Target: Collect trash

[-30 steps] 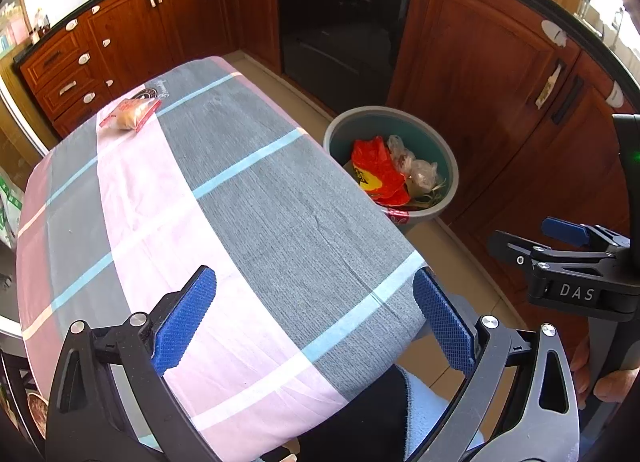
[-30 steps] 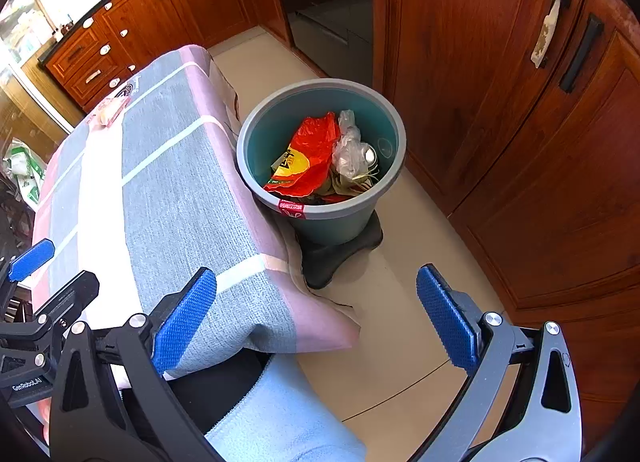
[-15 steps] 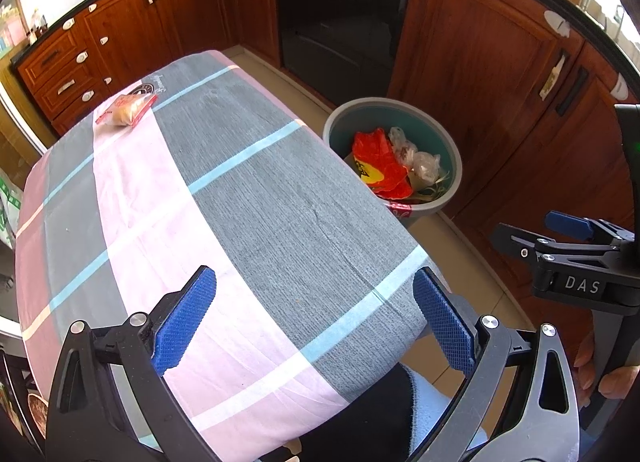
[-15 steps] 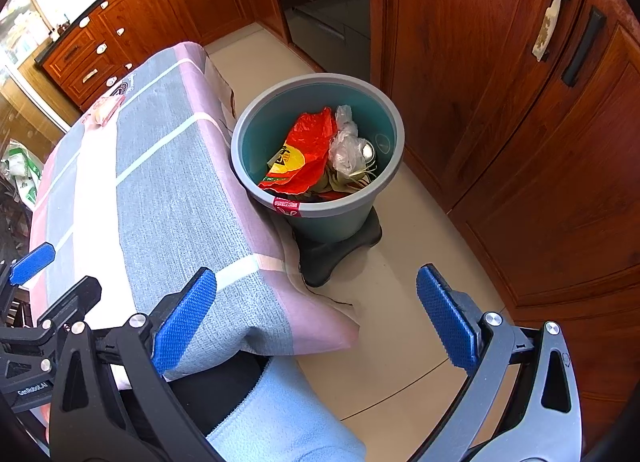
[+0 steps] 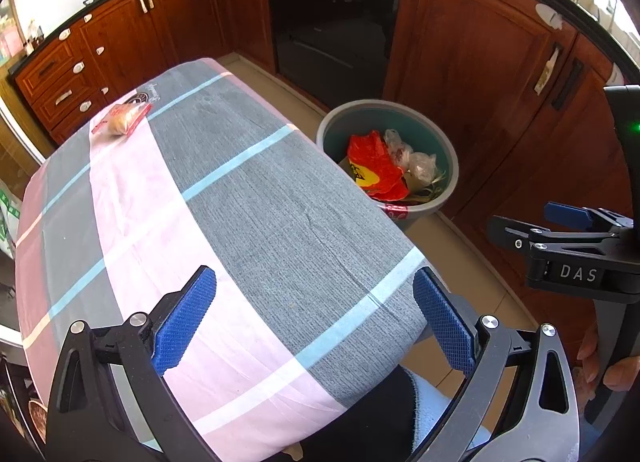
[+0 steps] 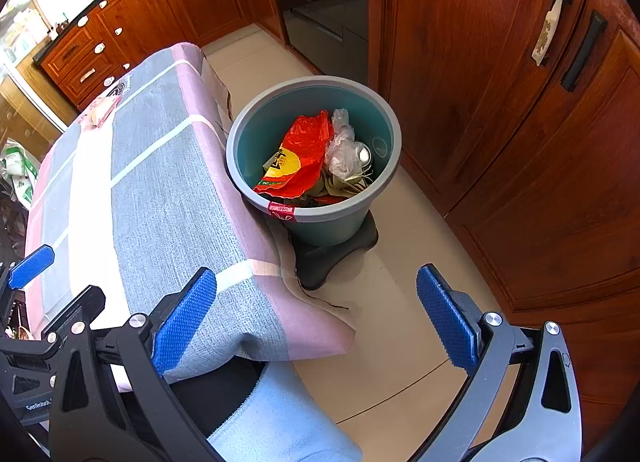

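Teal-lined trash bin (image 6: 256, 182) stands beside the table (image 5: 280, 222), within dropping reach. One snack packet (image 5: 122, 120) lies at the far corner. Left gripper (image 5: 314, 318) and right gripper (image 6: 316, 316) hover with jaws apart, holding nothing, ready for pickup.

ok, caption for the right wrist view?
Open right gripper above the floor, facing a bin of trash beside the cloth-covered table.

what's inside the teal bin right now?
The bin holds a red-and-yellow plastic bag, a crumpled clear bag, a shiny can end and some scraps. Anything underneath is covered.
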`<state>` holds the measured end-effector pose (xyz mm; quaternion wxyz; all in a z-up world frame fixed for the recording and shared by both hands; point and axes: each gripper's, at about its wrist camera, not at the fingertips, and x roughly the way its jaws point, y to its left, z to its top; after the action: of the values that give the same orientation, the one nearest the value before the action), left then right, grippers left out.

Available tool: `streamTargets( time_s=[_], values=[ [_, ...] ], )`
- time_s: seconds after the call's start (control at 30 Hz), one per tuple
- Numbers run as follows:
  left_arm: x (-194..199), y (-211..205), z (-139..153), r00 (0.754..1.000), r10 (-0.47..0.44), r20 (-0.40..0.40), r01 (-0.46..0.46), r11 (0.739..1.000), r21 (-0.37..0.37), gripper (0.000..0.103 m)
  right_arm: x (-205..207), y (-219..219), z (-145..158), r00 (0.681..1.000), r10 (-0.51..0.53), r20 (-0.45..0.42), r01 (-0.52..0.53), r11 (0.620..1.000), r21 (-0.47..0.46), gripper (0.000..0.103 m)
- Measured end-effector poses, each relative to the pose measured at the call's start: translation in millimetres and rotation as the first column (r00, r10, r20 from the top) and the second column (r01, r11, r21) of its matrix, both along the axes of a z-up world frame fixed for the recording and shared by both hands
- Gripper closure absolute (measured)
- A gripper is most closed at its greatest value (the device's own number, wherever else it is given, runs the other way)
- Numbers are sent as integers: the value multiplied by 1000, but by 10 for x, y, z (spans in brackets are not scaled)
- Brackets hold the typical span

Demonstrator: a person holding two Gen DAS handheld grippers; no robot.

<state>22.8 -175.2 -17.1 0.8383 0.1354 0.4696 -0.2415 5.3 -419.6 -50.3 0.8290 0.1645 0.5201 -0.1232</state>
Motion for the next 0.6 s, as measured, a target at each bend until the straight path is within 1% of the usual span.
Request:
streamTargets(
  time_s=[0.27, 0.6],
  values=[
    [-13, -48, -20, 1000, -5, 6, 5, 1000, 19, 4, 3, -5, -5, 1000, -1, -2, 1, 1000, -1, 7],
    [-8, -90, -39, 1000, -6, -4, 6, 1000, 21, 4, 22, -15, -5, 1000, 2, -9, -2, 1000, 0, 7]
  ],
)
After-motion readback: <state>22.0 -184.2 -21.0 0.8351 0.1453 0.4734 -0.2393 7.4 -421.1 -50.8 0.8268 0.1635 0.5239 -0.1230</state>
